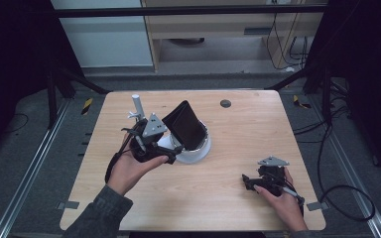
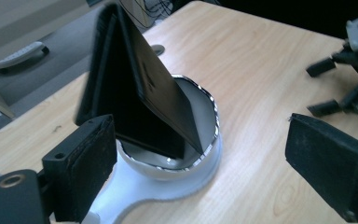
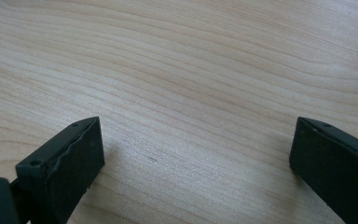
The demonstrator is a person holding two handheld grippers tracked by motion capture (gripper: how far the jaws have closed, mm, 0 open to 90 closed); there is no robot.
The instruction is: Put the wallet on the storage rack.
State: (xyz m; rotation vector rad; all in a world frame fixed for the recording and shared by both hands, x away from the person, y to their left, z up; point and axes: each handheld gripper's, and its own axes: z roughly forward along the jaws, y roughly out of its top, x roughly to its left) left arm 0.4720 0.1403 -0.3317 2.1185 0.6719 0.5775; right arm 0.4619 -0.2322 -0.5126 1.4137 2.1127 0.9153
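A black folded wallet (image 1: pixel 184 124) (image 2: pixel 144 93) stands tilted on its edge inside a round white dish (image 1: pixel 203 148) (image 2: pixel 216 140) with a shiny rim and a flat white handle (image 2: pixel 126 196). My left gripper (image 1: pixel 172 154) (image 2: pixel 205 161) is open at the dish's near left side. Its jaws straddle the handle end, and the pads (image 2: pixel 86 158) touch nothing. My right gripper (image 1: pixel 248 182) (image 3: pixel 196 158) rests open over bare wood at the front right, with nothing between its jaws. It also appears far off in the left gripper view (image 2: pixel 345 79).
The wooden table (image 1: pixel 238 129) has a small dark round grommet (image 1: pixel 225 103) near its far edge. A dark metal frame and cables surround the table. Floor rails run along the left side.
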